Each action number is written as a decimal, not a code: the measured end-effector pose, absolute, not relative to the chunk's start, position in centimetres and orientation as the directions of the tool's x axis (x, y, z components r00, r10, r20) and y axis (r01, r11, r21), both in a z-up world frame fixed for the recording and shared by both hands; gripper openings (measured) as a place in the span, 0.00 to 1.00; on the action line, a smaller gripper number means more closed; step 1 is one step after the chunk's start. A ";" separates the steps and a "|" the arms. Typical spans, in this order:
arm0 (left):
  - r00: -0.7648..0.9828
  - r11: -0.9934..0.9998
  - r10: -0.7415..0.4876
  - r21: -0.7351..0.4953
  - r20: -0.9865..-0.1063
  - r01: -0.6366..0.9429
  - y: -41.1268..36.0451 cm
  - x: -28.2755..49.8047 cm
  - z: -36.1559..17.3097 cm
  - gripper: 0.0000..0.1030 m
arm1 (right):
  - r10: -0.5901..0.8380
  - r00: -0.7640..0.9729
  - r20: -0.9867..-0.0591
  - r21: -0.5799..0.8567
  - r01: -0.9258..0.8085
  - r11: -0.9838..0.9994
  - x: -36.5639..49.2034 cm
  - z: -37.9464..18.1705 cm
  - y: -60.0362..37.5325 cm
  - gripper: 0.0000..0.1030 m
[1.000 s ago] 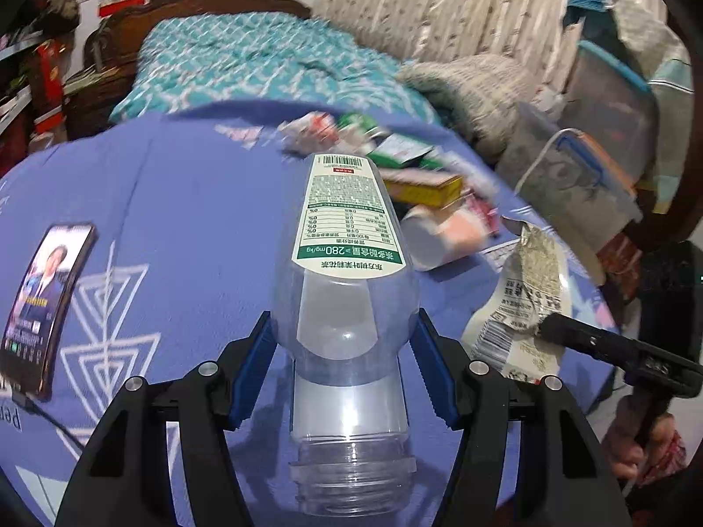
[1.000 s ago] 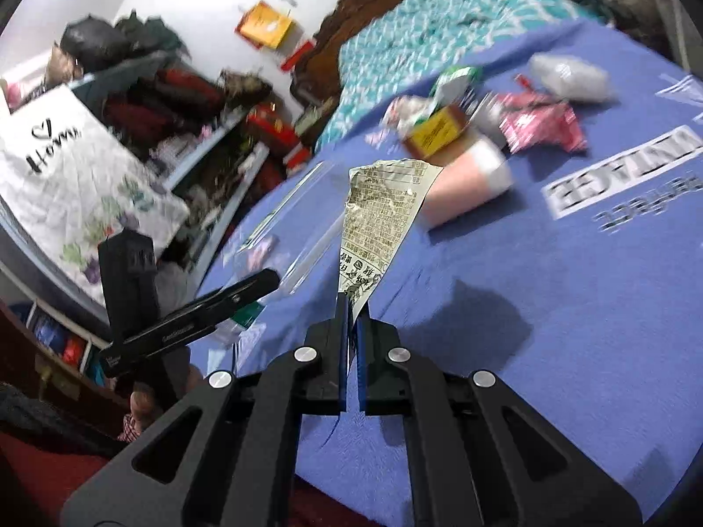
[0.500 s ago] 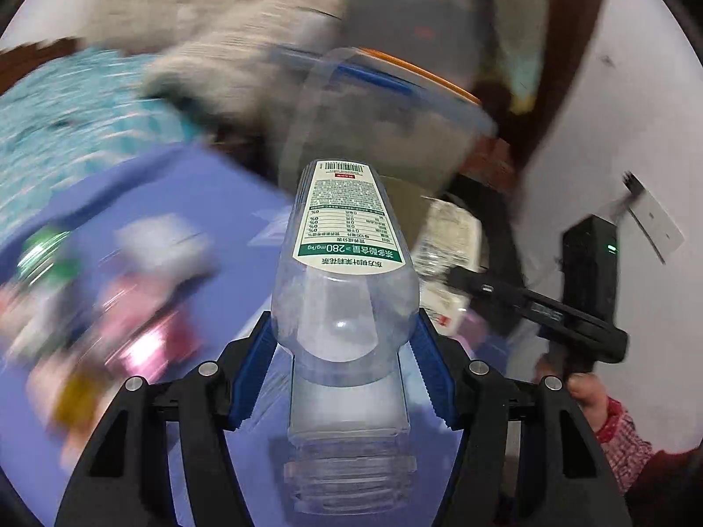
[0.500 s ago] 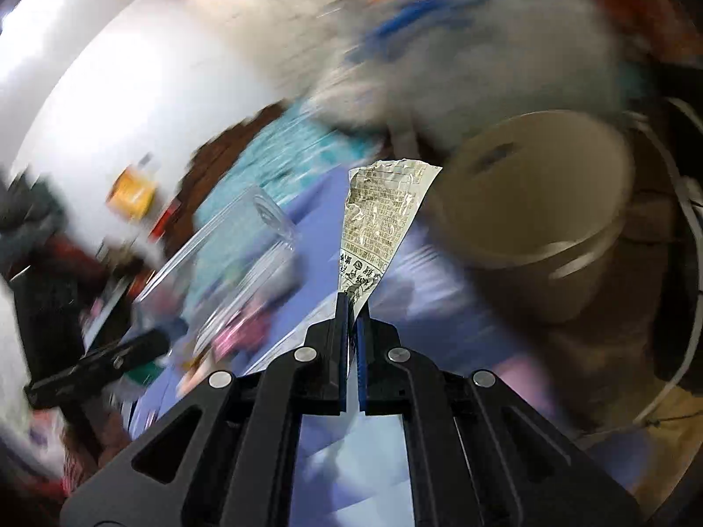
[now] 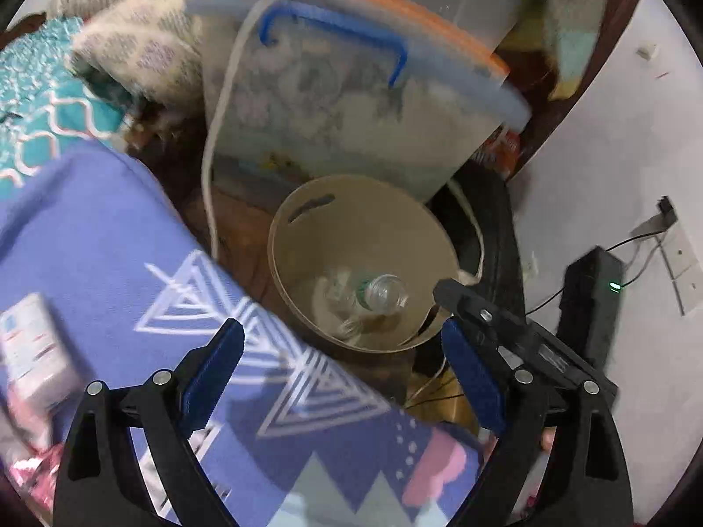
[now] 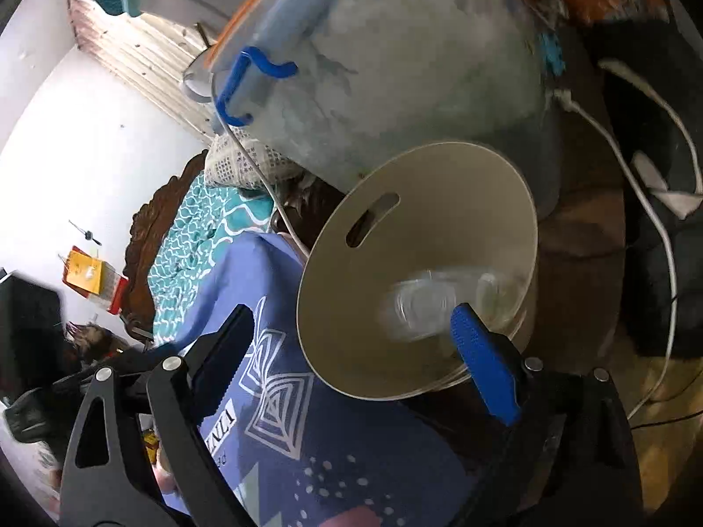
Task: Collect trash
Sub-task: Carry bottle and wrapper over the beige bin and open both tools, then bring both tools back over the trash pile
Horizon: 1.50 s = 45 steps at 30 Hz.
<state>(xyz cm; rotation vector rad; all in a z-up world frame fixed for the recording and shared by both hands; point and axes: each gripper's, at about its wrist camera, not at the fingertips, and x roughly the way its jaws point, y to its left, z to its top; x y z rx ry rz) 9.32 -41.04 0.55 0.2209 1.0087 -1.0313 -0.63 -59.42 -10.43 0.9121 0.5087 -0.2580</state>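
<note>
Room: cluttered bedroom, with a teal patterned bedspread [image 5: 39,101] lying at the far left and a white wall [image 5: 615,167] running along the right side.
Surface: blue-violet printed cloth [image 5: 101,237] is covering the near surface, white triangle patterns showing on it; its edge is ending just beside the bin.
Bin: beige round trash bin [image 5: 307,228] is standing on the floor below the cloth's edge, a slot handle cut in its far wall; in the right wrist view the same trash bin [image 6: 443,184] is filling the centre.
Task's thing: clear plastic bottle [image 5: 382,292] is lying inside the bin near its bottom, green label partly showing; from the right wrist it is appearing as a blurred clear plastic bottle [image 6: 422,303] in the bin. Other clear pieces are sitting around it, too blurred to name.
Left gripper: left gripper [image 5: 347,364] is hanging above the bin's near rim, jaws spread wide, blue pads bare and nothing between them.
Right gripper: right gripper [image 6: 351,347] is hovering over the bin too, jaws spread wide and carrying nothing; its black body is also showing at the right of the left wrist view.
Behind the bin: translucent storage box [image 5: 351,114] with a blue handle is leaning just behind the bin, and a white cable [image 5: 219,123] is trailing down past it.
Left edge: small white carton [image 5: 35,351], blurred, is lying on the cloth.
</note>
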 end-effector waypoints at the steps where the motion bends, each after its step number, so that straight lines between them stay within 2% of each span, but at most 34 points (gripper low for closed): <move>1: 0.143 0.534 -0.626 -0.288 -0.766 0.795 -39.3 9.0 1.3 0.85 | -0.006 0.857 -0.516 0.690 0.419 0.591 -1.2 -10.4 -59.3 0.83; 5: 0.195 0.535 -0.699 -0.321 -0.688 0.782 -30.2 6.2 3.6 0.85 | -0.080 0.903 -0.423 0.648 0.363 0.670 -2.6 -7.9 -55.9 0.83; 6: 0.219 0.549 -0.709 -0.330 -0.671 0.767 -26.2 5.2 3.6 0.85 | -0.080 0.910 -0.407 0.622 0.340 0.706 -2.5 -7.1 -54.2 0.88; 7: 0.239 0.567 -0.704 -0.327 -0.669 0.756 -24.3 4.6 3.5 0.85 | -0.062 0.915 -0.400 0.609 0.315 0.728 -2.3 -6.5 -52.5 0.97; 10: 0.338 0.681 -0.624 -0.278 -0.704 0.678 -16.3 3.3 2.1 0.84 | 0.026 0.923 -0.385 0.649 0.251 0.718 -0.7 -6.2 -48.4 0.97; 11: 0.357 0.708 -0.602 -0.272 -0.714 0.651 -14.5 3.3 1.7 0.84 | 0.090 0.916 -0.392 0.675 0.220 0.704 0.4 -6.2 -47.5 0.95; 13: 0.388 0.768 -0.567 -0.296 -0.727 0.567 -9.6 3.3 0.6 0.79 | 0.193 0.882 -0.429 0.703 0.192 0.685 3.0 -6.7 -45.1 0.57; 16: 0.430 0.819 -0.547 -0.353 -0.718 0.452 -3.5 3.2 -0.9 0.76 | 0.332 0.816 -0.473 0.666 0.084 0.742 7.5 -6.5 -38.2 0.49; 19: 0.443 0.828 -0.557 -0.422 -0.703 0.371 0.8 3.3 -2.2 0.71 | 0.428 0.749 -0.506 0.623 -0.026 0.782 10.9 -6.2 -30.1 0.49; 26: 0.487 0.815 -0.578 -0.487 -0.654 0.313 6.1 1.9 -2.6 0.70 | 0.482 0.675 -0.558 0.608 -0.063 0.792 16.8 -6.7 -22.5 0.51; 28: 0.501 0.815 -0.578 -0.493 -0.645 0.305 7.1 1.8 -2.6 0.71 | 0.544 0.622 -0.563 0.644 -0.082 0.760 17.4 -7.1 -21.4 0.51; 31: 0.523 0.818 -0.570 -0.498 -0.634 0.287 8.1 2.0 -2.3 0.71 | 0.665 0.484 -0.569 0.639 -0.249 0.728 15.2 -6.8 -15.4 0.51; 34: 0.530 0.814 -0.572 -0.511 -0.626 0.276 8.5 2.1 -2.6 0.71 | 0.664 0.497 -0.559 0.572 -0.348 0.743 12.0 -5.9 -13.3 0.54; 36: 0.518 0.811 -0.577 -0.518 -0.632 0.272 8.2 2.3 -3.2 0.71 | 0.612 0.568 -0.550 0.550 -0.304 0.777 10.2 -5.9 -14.7 0.57; 41: 0.485 0.819 -0.569 -0.506 -0.664 0.269 6.7 2.8 -5.2 0.71 | 0.503 0.661 -0.556 0.510 -0.206 0.835 7.1 -6.7 -18.6 0.58; 45: 0.483 0.847 -0.529 -0.462 -0.697 0.261 5.5 3.0 -6.0 0.72 | 0.473 0.689 -0.550 0.556 -0.121 0.822 6.4 -8.0 -22.1 0.58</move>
